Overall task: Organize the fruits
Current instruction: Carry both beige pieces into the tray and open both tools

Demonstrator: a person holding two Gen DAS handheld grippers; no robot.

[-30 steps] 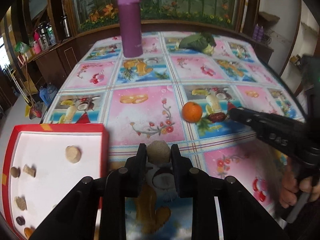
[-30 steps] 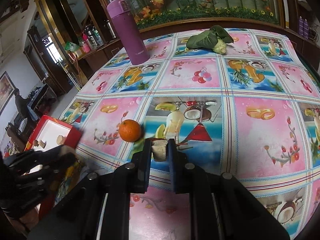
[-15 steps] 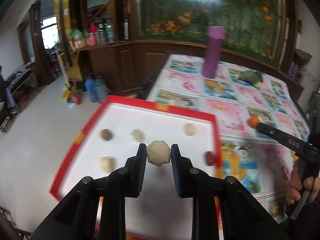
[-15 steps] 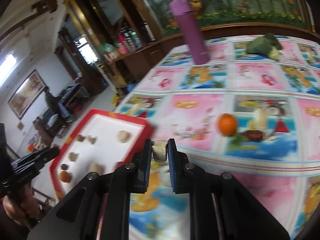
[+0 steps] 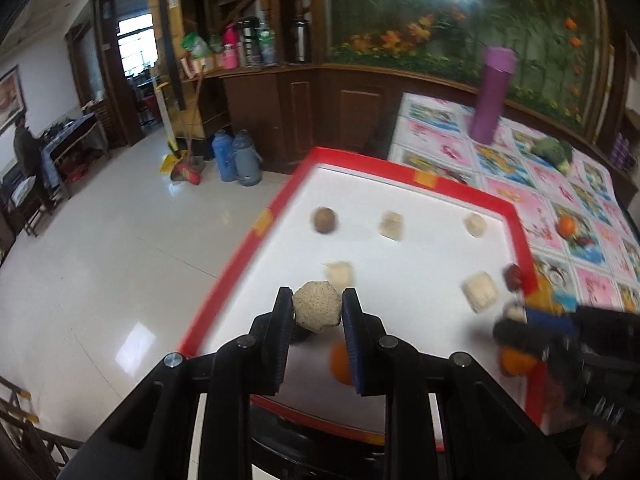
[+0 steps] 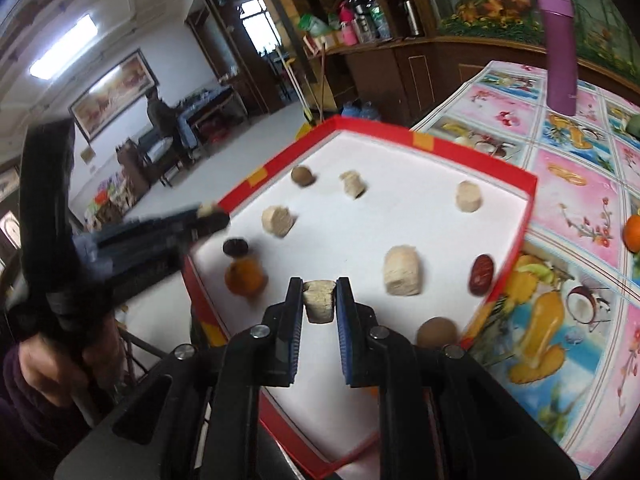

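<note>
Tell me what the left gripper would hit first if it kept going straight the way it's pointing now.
Probably the white floor of the red tray, near the pale chunk ahead of the left gripper; depth is unclear.

Both wrist views look down close along their tongs, sharing the red-rimmed tray [image 5: 520, 236] [image 6: 528, 200].

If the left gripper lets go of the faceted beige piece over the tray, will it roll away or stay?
The faceted beige piece, held in the left gripper above the red tray, has flat faces, so it probably settles soon rather than rolling far. Its grainy surface looks not slippery. The tray's raised rim would likely stop it anyway.
</note>
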